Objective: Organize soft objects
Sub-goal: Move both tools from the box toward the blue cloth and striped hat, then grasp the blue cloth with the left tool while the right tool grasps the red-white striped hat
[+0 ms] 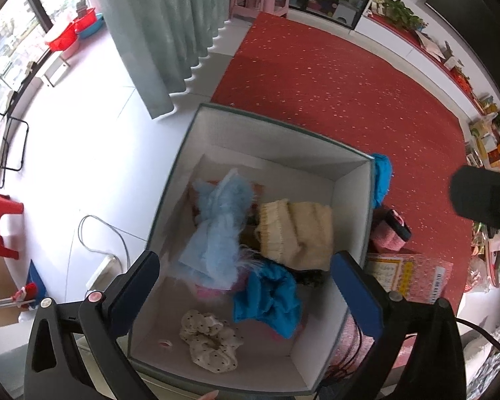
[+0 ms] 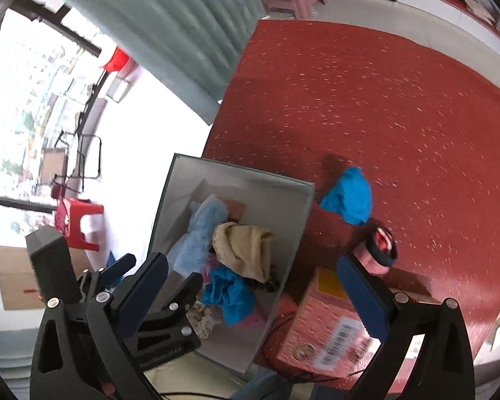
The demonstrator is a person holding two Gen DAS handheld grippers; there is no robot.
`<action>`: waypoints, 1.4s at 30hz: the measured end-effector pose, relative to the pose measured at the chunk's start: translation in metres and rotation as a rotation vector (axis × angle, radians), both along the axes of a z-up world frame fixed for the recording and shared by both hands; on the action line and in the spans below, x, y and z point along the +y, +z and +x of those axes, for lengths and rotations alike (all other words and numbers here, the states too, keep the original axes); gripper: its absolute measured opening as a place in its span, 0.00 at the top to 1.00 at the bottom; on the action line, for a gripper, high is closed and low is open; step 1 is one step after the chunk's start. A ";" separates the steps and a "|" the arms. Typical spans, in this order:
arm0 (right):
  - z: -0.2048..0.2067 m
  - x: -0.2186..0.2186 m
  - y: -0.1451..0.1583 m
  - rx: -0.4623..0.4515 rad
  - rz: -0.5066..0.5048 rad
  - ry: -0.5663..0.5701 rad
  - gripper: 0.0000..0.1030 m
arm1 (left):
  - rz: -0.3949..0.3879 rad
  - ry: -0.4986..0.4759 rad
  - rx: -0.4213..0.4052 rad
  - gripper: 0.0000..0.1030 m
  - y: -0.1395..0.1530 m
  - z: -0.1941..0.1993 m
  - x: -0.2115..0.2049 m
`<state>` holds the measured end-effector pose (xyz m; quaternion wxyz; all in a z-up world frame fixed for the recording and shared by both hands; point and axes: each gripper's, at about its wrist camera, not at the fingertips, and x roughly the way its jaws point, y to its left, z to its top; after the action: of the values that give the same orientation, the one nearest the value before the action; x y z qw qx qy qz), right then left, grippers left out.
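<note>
Open white-lined storage box [image 1: 270, 153] holds pale blue fuzzy cloth [image 1: 216, 226], cream knit [image 1: 296, 230], blue scrunchie [image 1: 266, 300], dotted scrunchie [image 1: 210, 340]. Another blue cloth [image 2: 348, 196] and a pink knit piece [image 2: 380, 250] lie on the rug beside it.

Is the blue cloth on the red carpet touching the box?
Apart. The right wrist view shows a strip of red carpet between the blue cloth and the box wall.

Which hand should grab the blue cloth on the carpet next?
Probably the right gripper: it is open, and the blue cloth lies on its side. The left gripper hangs over the box.
</note>
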<state>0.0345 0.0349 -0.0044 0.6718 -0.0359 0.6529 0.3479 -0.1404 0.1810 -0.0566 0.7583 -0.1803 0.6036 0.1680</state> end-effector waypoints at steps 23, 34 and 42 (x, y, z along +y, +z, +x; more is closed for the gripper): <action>0.076 -0.097 -0.164 0.315 -0.228 -0.209 0.01 | -0.031 -0.113 0.030 0.00 0.017 0.066 -0.067; 0.079 -0.077 -0.205 0.396 -0.211 -0.149 0.29 | -0.001 -0.168 0.065 0.00 0.003 0.141 -0.097; 0.081 -0.105 -0.212 0.442 -0.158 -0.166 0.64 | 0.015 -0.221 0.126 0.00 -0.035 0.192 -0.129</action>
<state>0.1157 -0.0703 -0.2163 0.5340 0.0423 0.8100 0.2387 0.0514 0.0524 -0.0916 0.7342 -0.0960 0.6648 0.0991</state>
